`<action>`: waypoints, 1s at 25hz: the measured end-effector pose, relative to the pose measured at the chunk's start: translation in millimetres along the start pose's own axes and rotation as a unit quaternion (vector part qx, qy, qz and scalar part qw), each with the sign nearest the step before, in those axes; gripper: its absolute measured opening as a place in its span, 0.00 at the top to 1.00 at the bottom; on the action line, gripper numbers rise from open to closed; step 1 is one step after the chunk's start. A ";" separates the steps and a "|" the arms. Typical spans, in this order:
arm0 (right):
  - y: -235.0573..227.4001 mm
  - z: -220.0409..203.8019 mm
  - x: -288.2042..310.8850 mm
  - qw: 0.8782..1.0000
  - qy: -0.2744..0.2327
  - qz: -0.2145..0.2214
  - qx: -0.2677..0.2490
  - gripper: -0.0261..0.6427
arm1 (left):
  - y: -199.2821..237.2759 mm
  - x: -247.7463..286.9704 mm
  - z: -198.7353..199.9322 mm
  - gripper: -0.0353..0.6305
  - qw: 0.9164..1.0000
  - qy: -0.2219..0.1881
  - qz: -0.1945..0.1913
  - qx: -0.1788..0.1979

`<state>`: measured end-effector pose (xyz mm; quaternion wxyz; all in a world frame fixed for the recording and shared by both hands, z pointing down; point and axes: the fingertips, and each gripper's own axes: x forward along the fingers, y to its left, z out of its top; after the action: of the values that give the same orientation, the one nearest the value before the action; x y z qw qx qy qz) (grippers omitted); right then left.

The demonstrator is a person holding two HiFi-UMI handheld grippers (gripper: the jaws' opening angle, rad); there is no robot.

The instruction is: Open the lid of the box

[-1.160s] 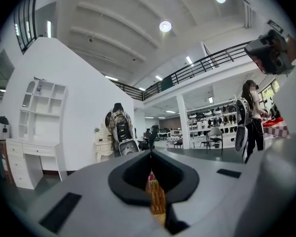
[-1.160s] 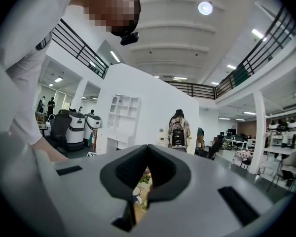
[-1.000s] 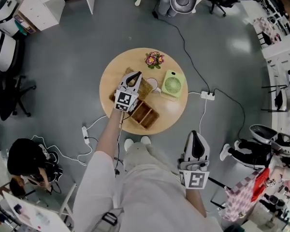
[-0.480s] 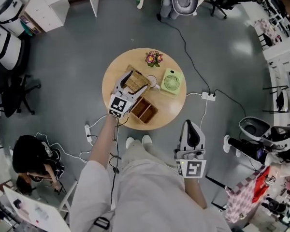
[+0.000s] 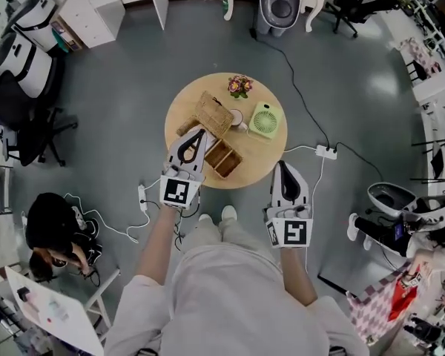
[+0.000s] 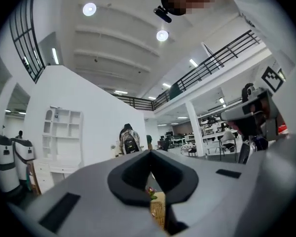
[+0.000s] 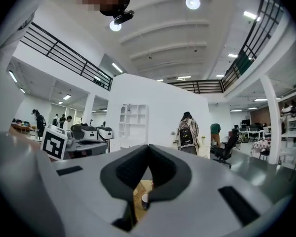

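Note:
On the round wooden table [image 5: 185,110] the wooden box [image 5: 224,159] shows its compartments. Its woven lid [image 5: 211,113] lies swung back behind it, toward the far side. My left gripper [image 5: 199,130] hovers over the table's near left part, beside the box, jaws shut with nothing between them. The left gripper view shows the shut left gripper [image 6: 149,154], with a strip of woven lid [image 6: 159,212] below it. My right gripper [image 5: 282,165] hangs just off the table's near right edge, also shut and empty. The right gripper [image 7: 148,148] looks level across the room.
A pot of flowers [image 5: 239,86], a green fan [image 5: 265,119] and a white cup [image 5: 236,117] stand on the table's far half. A power strip [image 5: 326,152] and cables lie on the floor. Office chairs [image 5: 26,80] stand left, and a person [image 5: 48,232] sits lower left.
My left gripper has drawn back from over the woven lid toward me. The lid stays swung back. My right gripper has come up nearer the table's edge.

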<state>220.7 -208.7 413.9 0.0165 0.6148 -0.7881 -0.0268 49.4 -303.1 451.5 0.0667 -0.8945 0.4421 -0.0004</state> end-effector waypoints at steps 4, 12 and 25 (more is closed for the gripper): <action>17.2 12.4 -24.1 0.999 -0.022 0.001 -0.023 0.99 | -17.8 -43.2 9.9 0.96 1.000 0.004 0.023 -0.006; 80.4 31.2 -86.4 0.999 -0.039 0.001 -0.032 0.99 | -54.1 -140.8 49.1 0.96 0.999 -0.004 0.036 -0.009; 148.8 48.4 -186.8 0.999 -0.026 0.002 -0.026 0.98 | -79.9 -264.3 76.8 0.96 0.998 -0.001 0.057 -0.030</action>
<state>119.3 9.7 376.2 0.0125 0.6116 -0.7885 -0.0634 -43.8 -36.9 400.4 0.0407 -0.8696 0.4918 0.0175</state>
